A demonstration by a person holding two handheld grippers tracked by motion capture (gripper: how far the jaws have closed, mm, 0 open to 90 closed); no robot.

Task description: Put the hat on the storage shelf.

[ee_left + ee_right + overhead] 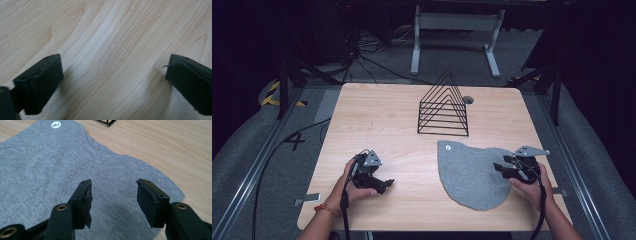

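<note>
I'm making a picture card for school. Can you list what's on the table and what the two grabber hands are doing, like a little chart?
table: light wood, bare under the left gripper
cloth: grey cloth lying flat, small round white tag near its far corner
rack: black wire rack, upright, behind the cloth
left gripper: open, over bare wood, holding nothing
right gripper: open, above the cloth's right edge, holding nothing
hands: one on each gripper

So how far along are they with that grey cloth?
Nothing looks done yet: the grey cloth lies flat on the table. The right gripper hovers open over its edge; the left gripper is open above bare wood. Grasping and whatever follows remain.
</note>
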